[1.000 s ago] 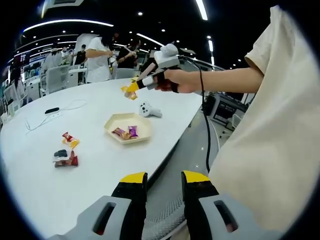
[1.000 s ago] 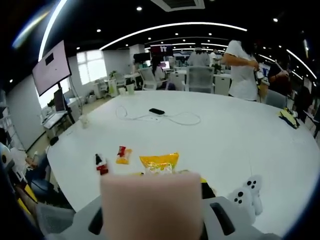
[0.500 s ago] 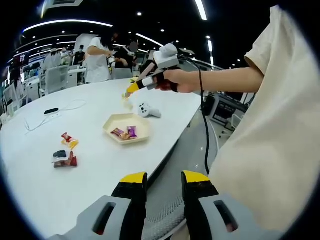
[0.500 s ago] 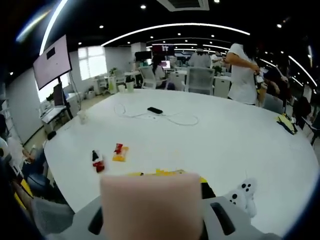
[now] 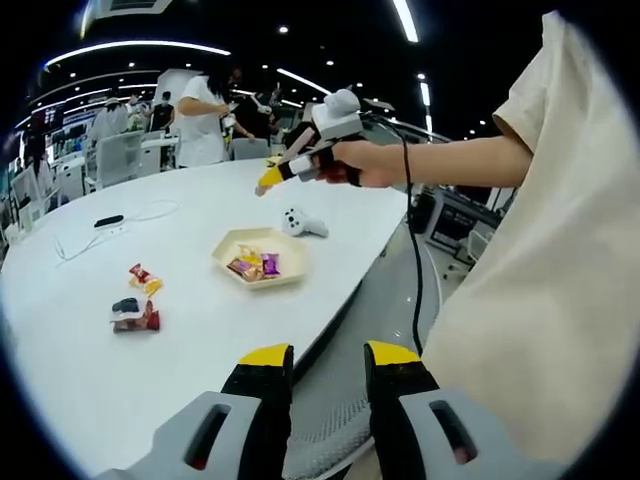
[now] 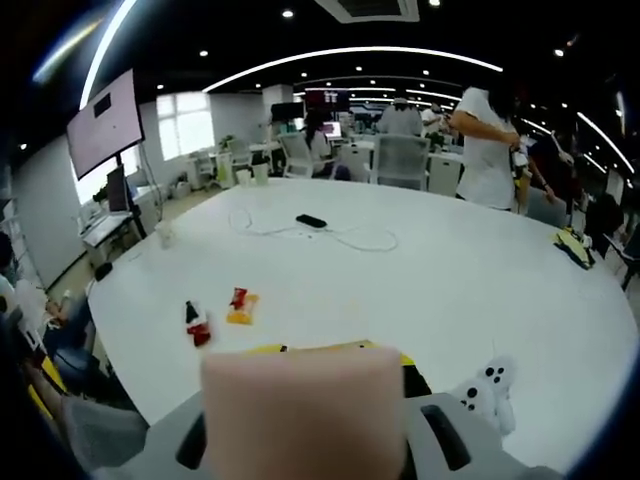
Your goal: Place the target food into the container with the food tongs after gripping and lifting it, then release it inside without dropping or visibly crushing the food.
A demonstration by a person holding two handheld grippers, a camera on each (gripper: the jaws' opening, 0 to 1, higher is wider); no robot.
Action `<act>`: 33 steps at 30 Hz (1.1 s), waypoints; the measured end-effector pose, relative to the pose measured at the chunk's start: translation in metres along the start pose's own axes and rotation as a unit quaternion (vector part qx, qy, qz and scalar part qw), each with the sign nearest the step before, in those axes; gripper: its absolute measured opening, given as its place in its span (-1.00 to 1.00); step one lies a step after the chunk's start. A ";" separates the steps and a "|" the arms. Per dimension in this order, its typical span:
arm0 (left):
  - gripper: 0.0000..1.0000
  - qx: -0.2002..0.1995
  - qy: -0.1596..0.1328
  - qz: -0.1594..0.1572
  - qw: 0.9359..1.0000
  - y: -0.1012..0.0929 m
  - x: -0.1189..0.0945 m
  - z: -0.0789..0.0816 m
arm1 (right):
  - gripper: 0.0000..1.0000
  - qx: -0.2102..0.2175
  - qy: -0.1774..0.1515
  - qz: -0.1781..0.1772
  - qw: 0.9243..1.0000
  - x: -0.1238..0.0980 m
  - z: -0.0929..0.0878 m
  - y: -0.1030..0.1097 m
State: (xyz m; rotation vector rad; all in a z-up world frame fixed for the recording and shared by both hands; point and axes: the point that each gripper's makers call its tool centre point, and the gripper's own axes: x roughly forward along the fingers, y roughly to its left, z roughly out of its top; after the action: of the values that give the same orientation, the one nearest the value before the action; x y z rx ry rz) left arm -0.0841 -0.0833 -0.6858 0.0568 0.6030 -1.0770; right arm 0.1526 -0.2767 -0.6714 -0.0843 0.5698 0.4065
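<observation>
Nearest in the left gripper view we see our left gripper [image 5: 318,375], its yellow-tipped black jaws standing apart over the near edge of the round white desk [image 5: 80,370] with nothing between them. That view lets us see what the other cannot: the shallow cream hexagonal tray [image 5: 255,262] near the desk's right edge, with a few bright wrapped candies [image 5: 252,264] lying inside it. Left of the tray a small cluster of red and yellow wrapped snacks [image 5: 135,300] lies on the desk, and past it a white game controller [image 5: 298,222]. Above the tray, our bare outstretched arm holds the right gripper [image 5: 268,178] level, its yellow tips close together; we cannot tell whether they grip anything. In the right gripper view a blurred pink block [image 6: 303,410] covers the jaws, beyond it the snacks and a black phone [image 6: 312,221] with a white cable.
</observation>
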 end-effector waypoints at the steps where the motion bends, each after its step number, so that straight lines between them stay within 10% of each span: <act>1: -0.45 0.000 0.000 0.001 1.000 0.000 0.000 0.000 | -0.44 0.000 0.000 0.000 1.000 0.000 0.000 0.000; 33: -0.46 0.002 -0.052 -0.027 0.998 0.044 -0.056 -0.012 | -0.43 -0.014 -0.028 -0.064 0.997 -0.028 0.042 0.058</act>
State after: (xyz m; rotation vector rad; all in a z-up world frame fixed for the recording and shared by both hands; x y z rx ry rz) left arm -0.0706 -0.0128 -0.6794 -0.0121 0.5123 -1.1255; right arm 0.1295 -0.2257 -0.6192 -0.1344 0.5015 0.2918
